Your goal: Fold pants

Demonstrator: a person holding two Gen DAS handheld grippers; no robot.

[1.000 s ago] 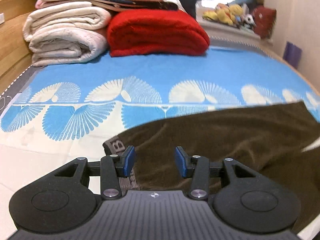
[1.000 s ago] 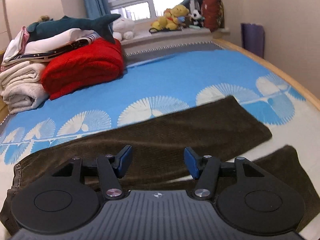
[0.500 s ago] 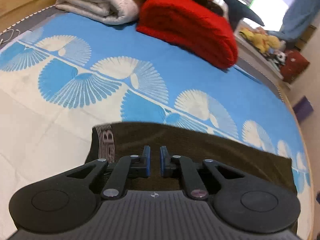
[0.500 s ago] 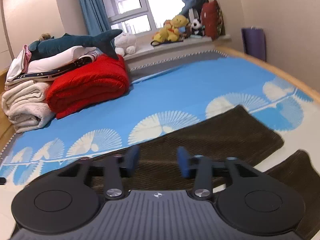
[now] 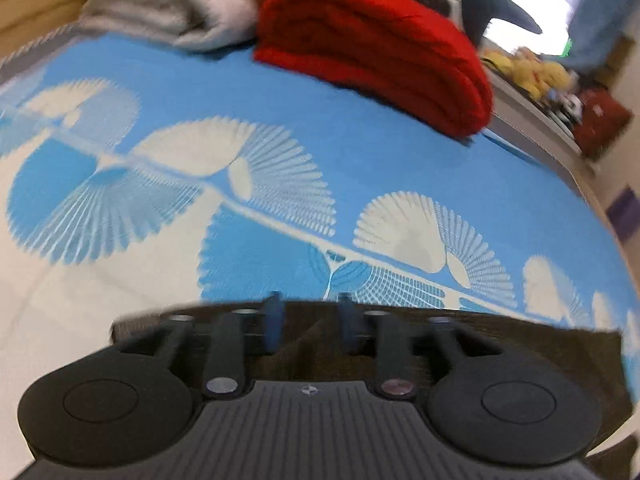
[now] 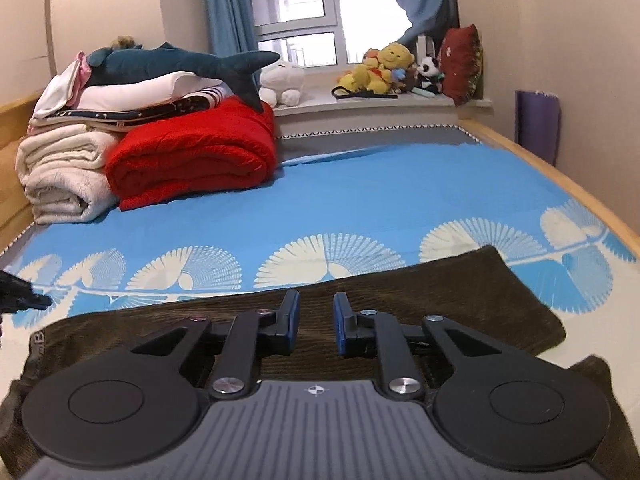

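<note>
Dark brown pants (image 6: 420, 296) lie flat across the blue-and-white bedsheet (image 6: 360, 200), waistband at the left, one leg reaching right, the other at the bottom right. My right gripper (image 6: 316, 324) hovers over the middle of the pants, its blue pads a small gap apart, nothing between them. In the blurred left wrist view my left gripper (image 5: 310, 326) is over the far edge of the pants (image 5: 500, 344), with its fingers apart and a raised ridge of fabric between them. Contact cannot be told.
A folded red blanket (image 6: 192, 156), cream blankets (image 6: 60, 176) and a shark plush (image 6: 176, 64) are stacked at the bed's far left. Stuffed toys (image 6: 384, 68) sit on the windowsill. The wooden bed edge (image 6: 560, 176) runs along the right, next to a purple mat (image 6: 536, 124).
The left gripper closed half a second ago, and its fingers are now apart again as it moved toward the far edge of the pants. The right gripper's fingers narrowed while it stayed over the pants.
</note>
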